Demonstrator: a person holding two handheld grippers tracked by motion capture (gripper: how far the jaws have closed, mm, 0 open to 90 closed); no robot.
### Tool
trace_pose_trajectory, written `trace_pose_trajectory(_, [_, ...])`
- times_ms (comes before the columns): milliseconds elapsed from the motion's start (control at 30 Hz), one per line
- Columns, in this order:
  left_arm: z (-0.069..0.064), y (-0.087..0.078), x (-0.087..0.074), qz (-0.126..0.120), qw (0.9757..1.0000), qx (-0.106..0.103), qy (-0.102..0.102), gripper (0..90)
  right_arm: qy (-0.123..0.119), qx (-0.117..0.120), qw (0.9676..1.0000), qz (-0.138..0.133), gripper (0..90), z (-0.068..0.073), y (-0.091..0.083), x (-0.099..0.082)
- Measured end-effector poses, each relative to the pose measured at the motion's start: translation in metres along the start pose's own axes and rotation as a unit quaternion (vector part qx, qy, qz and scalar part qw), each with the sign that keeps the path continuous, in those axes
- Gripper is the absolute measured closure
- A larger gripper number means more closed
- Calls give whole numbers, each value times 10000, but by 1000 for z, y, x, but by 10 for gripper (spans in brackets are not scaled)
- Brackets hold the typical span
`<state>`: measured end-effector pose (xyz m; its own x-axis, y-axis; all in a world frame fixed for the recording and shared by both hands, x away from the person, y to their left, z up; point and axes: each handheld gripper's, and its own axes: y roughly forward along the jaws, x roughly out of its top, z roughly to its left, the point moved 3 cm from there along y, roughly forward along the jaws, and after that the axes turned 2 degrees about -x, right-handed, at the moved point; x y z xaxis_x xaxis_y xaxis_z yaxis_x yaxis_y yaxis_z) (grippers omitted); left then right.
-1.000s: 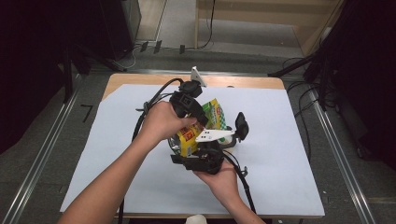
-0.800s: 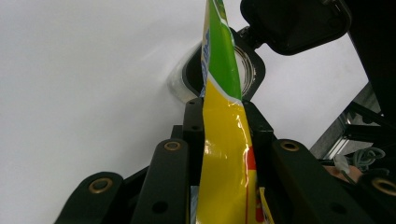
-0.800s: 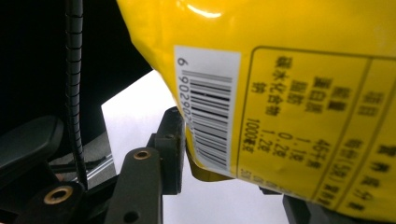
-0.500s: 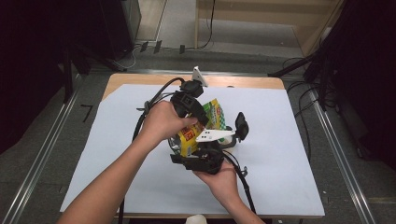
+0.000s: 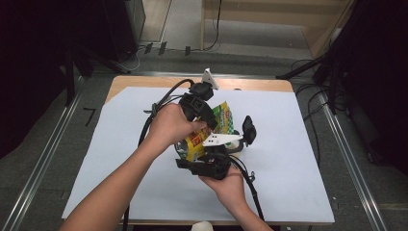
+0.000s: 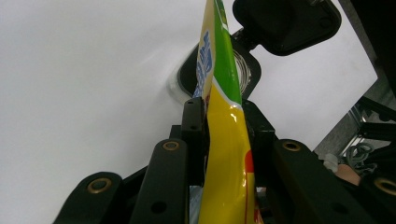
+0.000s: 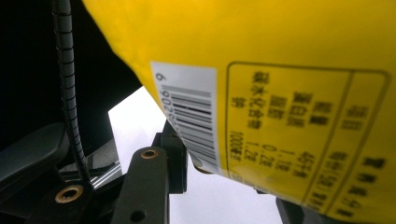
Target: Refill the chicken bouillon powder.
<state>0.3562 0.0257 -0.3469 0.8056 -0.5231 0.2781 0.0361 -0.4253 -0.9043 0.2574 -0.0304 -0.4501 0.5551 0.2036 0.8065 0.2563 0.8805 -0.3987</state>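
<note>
The yellow snack bag [image 6: 224,154] hangs above the open black container [image 6: 243,70], pinched by the left gripper [image 6: 223,122] and the right gripper [image 7: 224,173]; emptying it seems unfinished.

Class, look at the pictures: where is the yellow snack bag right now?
In the high view the bag is at mid-table over the white sheet, held between the left gripper and the right gripper, beside a black-lidded container.

high view looks down; both claw views sit close on the yellow packet [image 6: 229,140].
</note>
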Motion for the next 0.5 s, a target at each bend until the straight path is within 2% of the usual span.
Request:
trace_pose_trajectory(200, [0,0,1,24,9998,-171,-67,764,40,10,10000,13,673,-1,0,-1])
trace_pose_trajectory(500, [6,1,2,91,9982,-405,-428,766,25,31,10000,45,678,-1,1,-1])
